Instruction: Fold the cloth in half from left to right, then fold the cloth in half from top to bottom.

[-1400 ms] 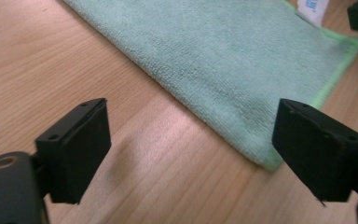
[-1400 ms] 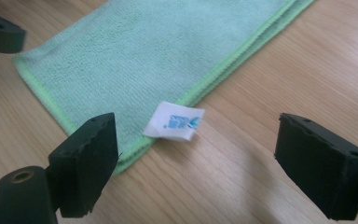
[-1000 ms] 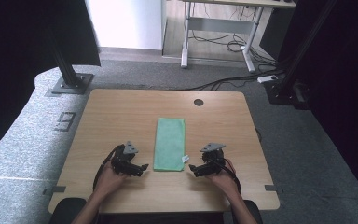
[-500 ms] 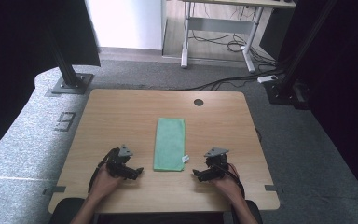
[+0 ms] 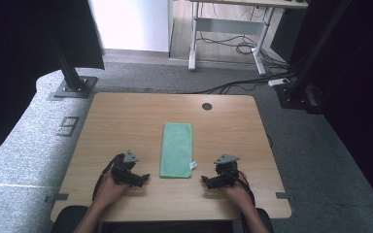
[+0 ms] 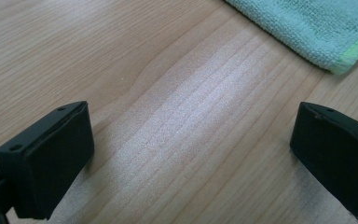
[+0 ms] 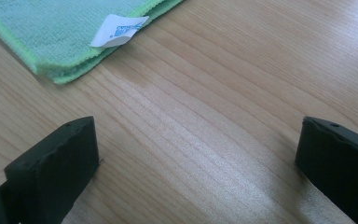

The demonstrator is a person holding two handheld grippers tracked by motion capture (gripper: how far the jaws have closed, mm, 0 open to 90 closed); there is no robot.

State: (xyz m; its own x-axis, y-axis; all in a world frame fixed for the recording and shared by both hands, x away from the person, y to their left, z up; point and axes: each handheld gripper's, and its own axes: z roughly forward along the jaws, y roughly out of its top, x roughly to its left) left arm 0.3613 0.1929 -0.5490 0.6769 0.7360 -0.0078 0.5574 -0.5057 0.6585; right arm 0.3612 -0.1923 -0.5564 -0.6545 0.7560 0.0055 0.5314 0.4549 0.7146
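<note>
Towel folded and lying flat, both grippers drawn back to its near corners

Towel [image 5: 177,149], a green microfibre strip folded lengthwise, lies at the middle of the table [image 5: 126,116]; it looks light, soft and limp, likely to sag and unfold when lifted, so the doubled near corners, one beside the white tag [image 7: 117,29], seem the safest places to pinch through all layers. Left of the towel's near end rests the left gripper [image 5: 143,177], jaws spread wide on bare wood, having just been opening with nothing between them. Right of the towel's near end sits the right gripper [image 5: 207,180], jaws likewise spread and empty. Compared with a second ago, both grippers sit farther from the towel, nearer the person.
</note>
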